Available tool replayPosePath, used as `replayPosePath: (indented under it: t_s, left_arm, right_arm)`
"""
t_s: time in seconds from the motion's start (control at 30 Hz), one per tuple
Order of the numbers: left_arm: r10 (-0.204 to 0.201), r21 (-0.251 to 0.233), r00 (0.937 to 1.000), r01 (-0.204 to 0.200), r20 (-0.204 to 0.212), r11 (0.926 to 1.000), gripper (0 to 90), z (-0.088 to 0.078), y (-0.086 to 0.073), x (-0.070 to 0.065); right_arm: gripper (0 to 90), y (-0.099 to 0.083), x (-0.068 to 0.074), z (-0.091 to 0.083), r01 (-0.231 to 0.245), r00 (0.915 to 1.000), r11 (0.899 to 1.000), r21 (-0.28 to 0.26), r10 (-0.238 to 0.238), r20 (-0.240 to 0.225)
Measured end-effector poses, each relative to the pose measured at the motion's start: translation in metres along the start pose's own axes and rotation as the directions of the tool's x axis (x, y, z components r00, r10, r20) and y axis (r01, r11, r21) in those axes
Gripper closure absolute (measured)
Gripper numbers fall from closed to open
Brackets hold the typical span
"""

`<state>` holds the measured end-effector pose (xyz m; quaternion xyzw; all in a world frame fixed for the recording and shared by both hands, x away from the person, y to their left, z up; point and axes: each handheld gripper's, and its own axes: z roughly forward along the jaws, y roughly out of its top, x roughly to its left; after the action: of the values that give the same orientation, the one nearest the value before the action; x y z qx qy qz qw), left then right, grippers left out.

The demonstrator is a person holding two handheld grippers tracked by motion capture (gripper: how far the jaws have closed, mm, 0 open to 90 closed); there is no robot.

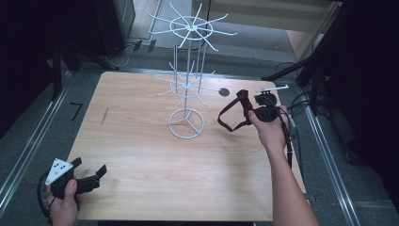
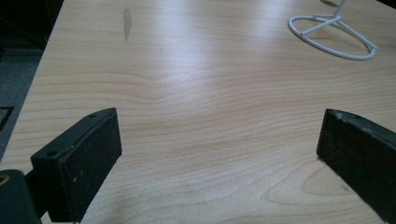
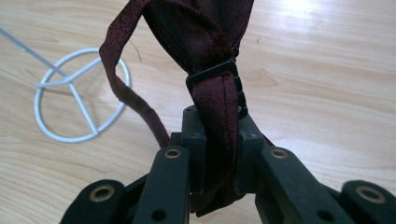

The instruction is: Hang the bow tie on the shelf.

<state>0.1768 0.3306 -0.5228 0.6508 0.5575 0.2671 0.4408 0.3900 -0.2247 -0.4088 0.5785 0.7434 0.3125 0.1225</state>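
From the high view, the right tool [image 1: 258,104] carries a dark maroon fabric strap [image 1: 230,115] whose loop droops from its tip toward the white wire display stand with radiating hooks [image 1: 187,89]. The left tool [image 1: 89,176] waits over the near corner of the pale wooden surface [image 1: 141,155].

In the left gripper view, the jaws stand wide apart over bare wood, the stand's ring base ahead of the right-hand jaw.

The right gripper view adds what the high view hides: the jaws are clamped on the strap just below a black plastic slider buckle [image 3: 212,74]. The strap looks light, limp and prone to twisting; gripping beside the stiff buckle seems soundest.
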Motion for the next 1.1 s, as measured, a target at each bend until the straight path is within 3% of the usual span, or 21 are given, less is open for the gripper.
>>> replayPosePath:
  t_s: [0.5, 1.1]
  left_arm:
    - [-0.018, -0.004, 0.9998, 0.018, 0.001, 0.9998, 0.4, -0.001, 0.000, 0.002]
    - [-0.027, -0.002, 0.9996, 0.027, 0.003, 0.9996, 0.4, 0.000, 0.000, 0.002]
  right_arm:
    - [79.8, 0.019, 0.016, -0.013, -0.026, 0.9984, 0.997, -0.070, 0.022, -0.051]
    - [79.6, 0.031, 0.053, -0.015, -0.044, 0.9944, 0.992, -0.121, 0.032, -0.100]
